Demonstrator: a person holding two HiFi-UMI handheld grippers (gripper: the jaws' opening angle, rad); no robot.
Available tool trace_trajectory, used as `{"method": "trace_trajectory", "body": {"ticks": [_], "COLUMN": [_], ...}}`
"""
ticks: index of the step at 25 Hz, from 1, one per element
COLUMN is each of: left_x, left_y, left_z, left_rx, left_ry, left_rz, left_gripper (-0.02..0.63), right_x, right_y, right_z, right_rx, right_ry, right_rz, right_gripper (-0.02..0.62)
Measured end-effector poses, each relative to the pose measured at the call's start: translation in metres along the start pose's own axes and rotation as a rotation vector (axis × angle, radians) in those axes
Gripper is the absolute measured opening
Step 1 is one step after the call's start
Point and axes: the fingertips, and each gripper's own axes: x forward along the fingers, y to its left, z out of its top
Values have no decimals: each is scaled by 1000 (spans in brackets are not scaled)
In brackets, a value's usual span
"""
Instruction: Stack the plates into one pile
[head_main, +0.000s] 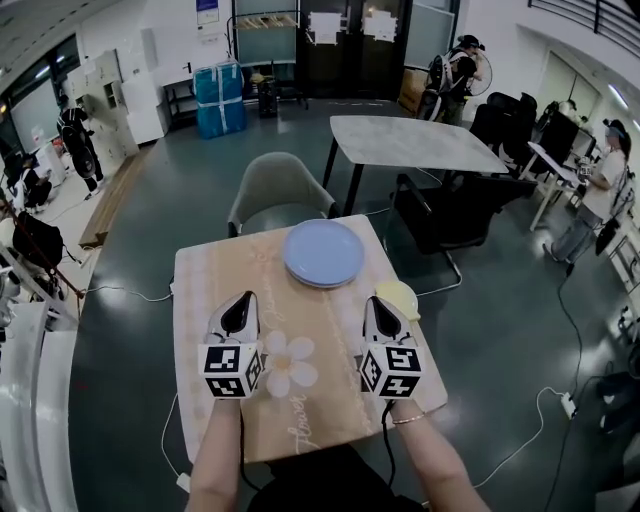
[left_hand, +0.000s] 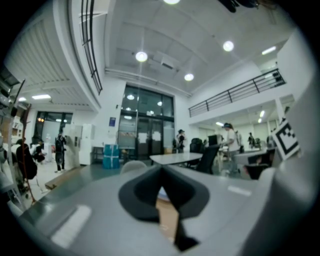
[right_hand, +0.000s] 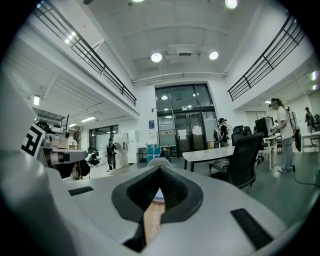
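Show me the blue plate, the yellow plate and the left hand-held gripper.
blue plate (head_main: 323, 252), head view, middle of its top face.
yellow plate (head_main: 403, 296), head view, its uncovered right part.
left hand-held gripper (head_main: 242, 299), head view, front tip where its closed jaws meet.

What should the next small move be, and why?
Probably open the right gripper and ease it onto the rim of the yellow plate beside its tip. That gripper and the left gripper are both shut and empty, and the yellow plate lies apart from the blue plate, so nothing is stacked yet.
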Motion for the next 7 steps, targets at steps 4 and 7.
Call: {"method": "trace_trajectory", "body": {"ticks": [4,7], "left_x": [-1,-1], "left_y": [-5,-9], "left_z": [-4,-10], "left_rx": [-5,-5], "left_ry": [0,10], "left_rz": [-1,-5], "left_gripper": [9,8], "right_x": [-2,-3], "right_y": [2,4], "right_z": [-5,-12], "right_rx": [2,12], "right_ry": [1,8], "right_rz": [2,7], "right_gripper": [5,5]}}
